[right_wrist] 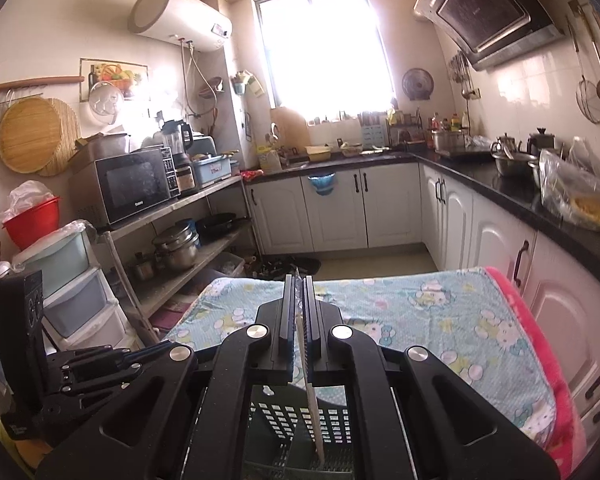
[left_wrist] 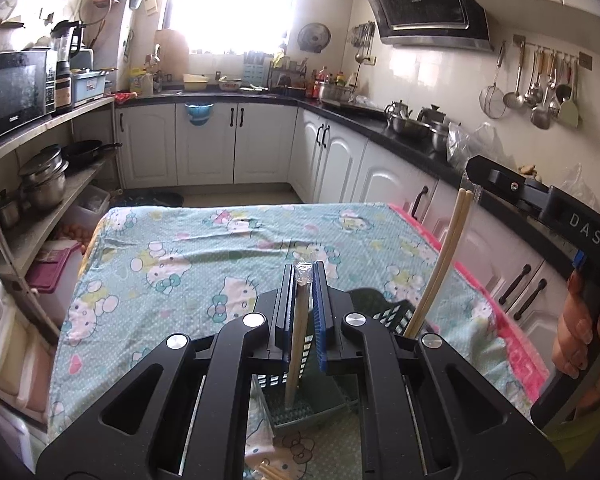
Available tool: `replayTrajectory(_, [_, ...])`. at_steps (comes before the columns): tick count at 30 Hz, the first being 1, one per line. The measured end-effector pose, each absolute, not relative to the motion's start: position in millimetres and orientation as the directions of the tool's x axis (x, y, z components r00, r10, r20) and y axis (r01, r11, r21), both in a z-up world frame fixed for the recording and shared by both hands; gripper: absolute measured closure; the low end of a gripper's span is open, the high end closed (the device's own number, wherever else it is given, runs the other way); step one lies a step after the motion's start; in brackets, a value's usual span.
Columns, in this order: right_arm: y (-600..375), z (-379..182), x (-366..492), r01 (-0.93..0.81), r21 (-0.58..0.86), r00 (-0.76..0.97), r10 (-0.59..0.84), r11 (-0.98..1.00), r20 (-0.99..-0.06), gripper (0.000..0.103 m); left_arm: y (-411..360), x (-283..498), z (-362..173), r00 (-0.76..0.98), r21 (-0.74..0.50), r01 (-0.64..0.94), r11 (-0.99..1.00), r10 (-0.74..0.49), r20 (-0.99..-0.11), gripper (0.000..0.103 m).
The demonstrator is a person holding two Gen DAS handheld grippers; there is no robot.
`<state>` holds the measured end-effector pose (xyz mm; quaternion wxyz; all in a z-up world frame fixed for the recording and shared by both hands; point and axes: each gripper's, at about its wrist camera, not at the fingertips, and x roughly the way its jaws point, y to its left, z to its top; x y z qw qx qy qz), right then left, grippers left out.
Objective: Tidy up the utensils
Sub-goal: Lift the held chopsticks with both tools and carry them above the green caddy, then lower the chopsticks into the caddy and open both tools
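Wooden chopsticks (left_wrist: 298, 336) stand clamped in the left gripper (left_wrist: 303, 280) over a dark slotted utensil basket (left_wrist: 392, 316) on the Hello Kitty tablecloth (left_wrist: 204, 264), while the right gripper (right_wrist: 299, 292) pinches a pale chopstick (right_wrist: 314, 412) above that basket, far-right of which another pair (left_wrist: 440, 264) leans.

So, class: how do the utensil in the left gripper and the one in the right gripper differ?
The left gripper clamps a thick wooden stick capped in clear wrap. The right gripper clamps a thin pale utensil. Both point down into the dark slotted basket.
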<state>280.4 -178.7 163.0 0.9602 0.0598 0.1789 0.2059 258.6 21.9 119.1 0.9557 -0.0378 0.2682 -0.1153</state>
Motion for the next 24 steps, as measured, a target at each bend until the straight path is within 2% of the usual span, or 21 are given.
replayTrajectory(8, [-182, 149, 286, -0.356, 0.209, 0.840, 0.410, 0.911, -0.356, 0.098, 21, 259, 103, 0.824, -0.125, 0.174, 0.977, -0.214, -0.524, 0.097])
replayTrajectory(10, [-183, 145, 287, -0.352, 0.204, 0.837, 0.405, 0.913, -0.367, 0.092, 22, 259, 100, 0.817, -0.140, 0.168, 0.976, -0.217, -0.534, 0.097])
replayTrajectory(12, [-184, 141, 286, -0.348, 0.205, 0.836, 0.402, 0.915, -0.374, 0.080, 22, 259, 96, 0.814, -0.140, 0.162, 0.977, -0.213, -0.540, 0.097])
replayTrajectory(14, [-185, 138, 284, -0.342, 0.208, 0.836, 0.398, 0.916, -0.378, 0.076, 22, 258, 92, 0.813, -0.139, 0.153, 0.978, -0.204, -0.546, 0.097])
replayTrajectory(16, [-187, 134, 282, -0.337, 0.205, 0.837, 0.393, 0.919, -0.382, 0.074, 23, 256, 89, 0.812, -0.141, 0.149, 0.979, -0.203, -0.548, 0.094])
replayTrajectory(20, [-191, 129, 274, -0.322, 0.192, 0.845, 0.373, 0.927, -0.383, 0.060, 24, 252, 83, 0.816, -0.139, 0.130, 0.982, -0.186, -0.548, 0.082])
replayTrajectory(22, [-193, 128, 269, -0.312, 0.171, 0.852, 0.355, 0.935, -0.384, 0.059, 26, 249, 81, 0.819, -0.141, 0.117, 0.983, -0.176, -0.546, 0.076])
replayTrajectory(24, [-195, 126, 263, -0.304, 0.145, 0.860, 0.337, 0.941, -0.383, 0.053, 28, 247, 81, 0.825, -0.143, 0.107, 0.984, -0.168, -0.540, 0.068])
